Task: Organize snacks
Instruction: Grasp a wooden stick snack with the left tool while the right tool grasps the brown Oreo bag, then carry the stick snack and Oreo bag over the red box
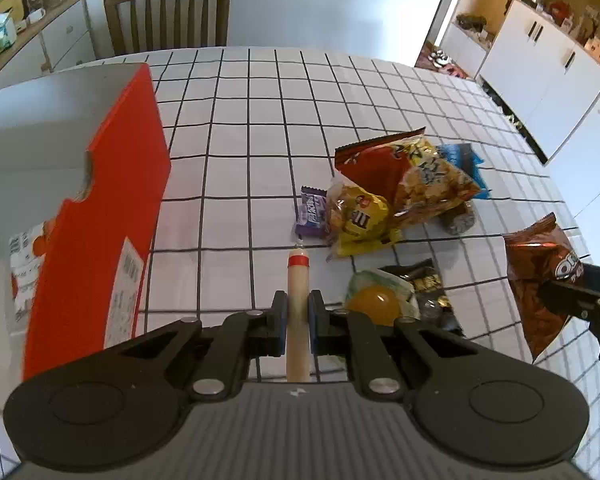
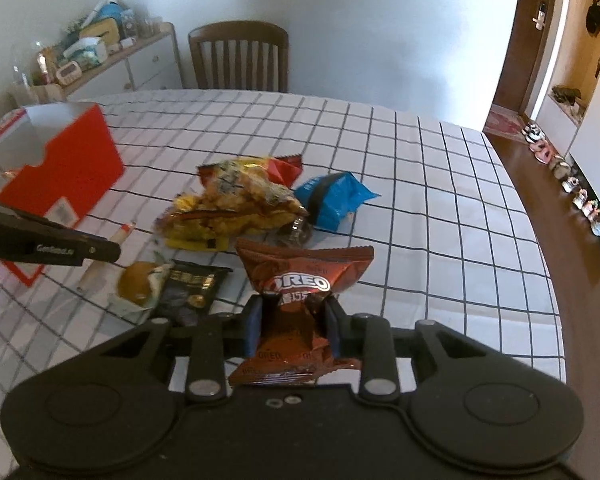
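My left gripper [image 1: 298, 312] pinches a stiff, light sausage stick [image 1: 298, 280] at mid-length, clear of the worktop [image 1: 260, 120]. My right gripper [image 2: 294, 320] squeezes a crinkly Oreo pack [image 2: 300, 280]; I judge it soft, slippery and crushable. The red box [image 1: 112, 220] at the left edge stands open, one pack [image 1: 22, 272] visible inside.

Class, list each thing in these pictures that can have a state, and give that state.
Red cardboard box: open-topped, upright.
Left gripper: jaws shut on beige sausage stick.
Right gripper: jaws clamping brown Oreo packet.
Blue foil packet: lying on checked tablecloth.
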Tool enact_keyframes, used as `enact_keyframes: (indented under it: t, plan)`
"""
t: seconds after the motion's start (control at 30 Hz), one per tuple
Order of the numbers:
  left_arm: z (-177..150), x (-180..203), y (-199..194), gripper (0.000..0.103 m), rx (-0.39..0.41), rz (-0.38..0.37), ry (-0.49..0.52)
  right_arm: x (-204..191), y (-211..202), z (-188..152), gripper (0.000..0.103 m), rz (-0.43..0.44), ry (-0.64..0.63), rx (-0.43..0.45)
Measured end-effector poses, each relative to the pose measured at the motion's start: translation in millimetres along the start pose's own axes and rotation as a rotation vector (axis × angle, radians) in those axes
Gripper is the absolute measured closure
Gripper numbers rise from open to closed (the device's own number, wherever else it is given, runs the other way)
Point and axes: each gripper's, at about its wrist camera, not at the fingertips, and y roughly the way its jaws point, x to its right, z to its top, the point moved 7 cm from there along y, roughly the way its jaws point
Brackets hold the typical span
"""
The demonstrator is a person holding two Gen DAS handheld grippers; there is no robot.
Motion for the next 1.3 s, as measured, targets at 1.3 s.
enact_keyframes:
  t: [1.3]
  plan:
    - [13.5,-97.9,-181.9,0.093,0.203,-0.043,0.007,-172.4,-111.2,67.0,0.072,0.129,-0.085,0.149]
